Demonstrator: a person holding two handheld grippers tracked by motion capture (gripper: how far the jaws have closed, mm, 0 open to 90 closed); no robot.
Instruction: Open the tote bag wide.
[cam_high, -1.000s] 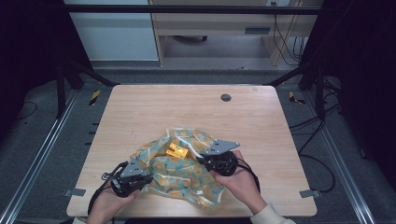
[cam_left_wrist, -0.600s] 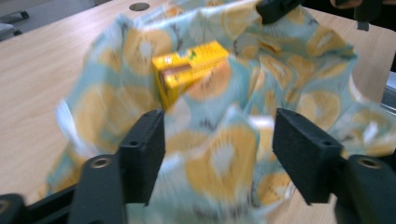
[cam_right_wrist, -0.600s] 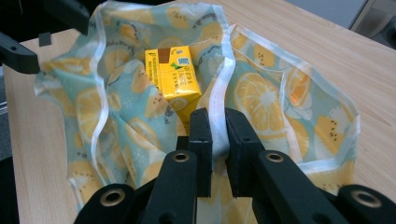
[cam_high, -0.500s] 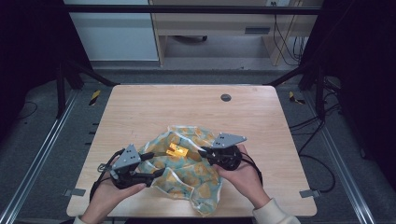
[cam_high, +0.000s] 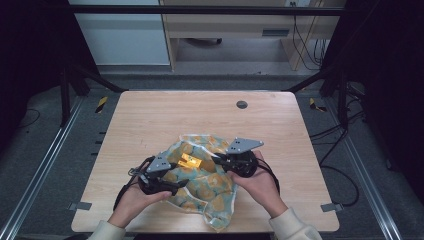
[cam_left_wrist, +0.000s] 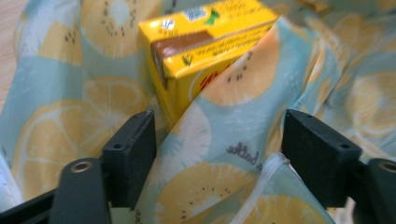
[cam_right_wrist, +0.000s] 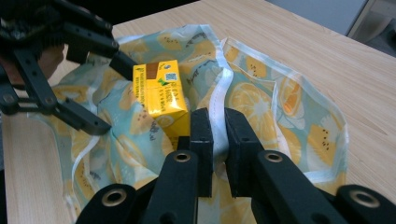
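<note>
The wooden table (cam_high: 150, 120) carries everything, and the lemon-print cloth (cam_high: 200, 185) is the landmark here: it lies crumpled on the near half of the table, one corner trailing toward the near edge.

On the cloth, near its middle and partly wrapped by a fold, sits a yellow carton (cam_high: 189, 161). In the left gripper view the carton (cam_left_wrist: 205, 42) lies tilted, a flap of cloth (cam_left_wrist: 224, 154) drawn up over its lower corner.

The left gripper (cam_high: 172, 184) rests at the cloth's left side, held in the person's left hand (cam_high: 132, 200). Its jaws have just been opening and now stand wide apart; cloth lies between them in its own view (cam_left_wrist: 219, 149), but neither pad presses on it. The carton sits just beyond the jaw tips.

The right gripper (cam_high: 220, 161) sits at the cloth's right side, in the right hand (cam_high: 257, 185). Its jaws are nearly together, pinching a white-hemmed edge of the cloth (cam_right_wrist: 217, 100) between the pads (cam_right_wrist: 218, 135). The carton (cam_right_wrist: 161, 93) stands just beside that pinched hem, touching the left-hand jaw's side.
</note>
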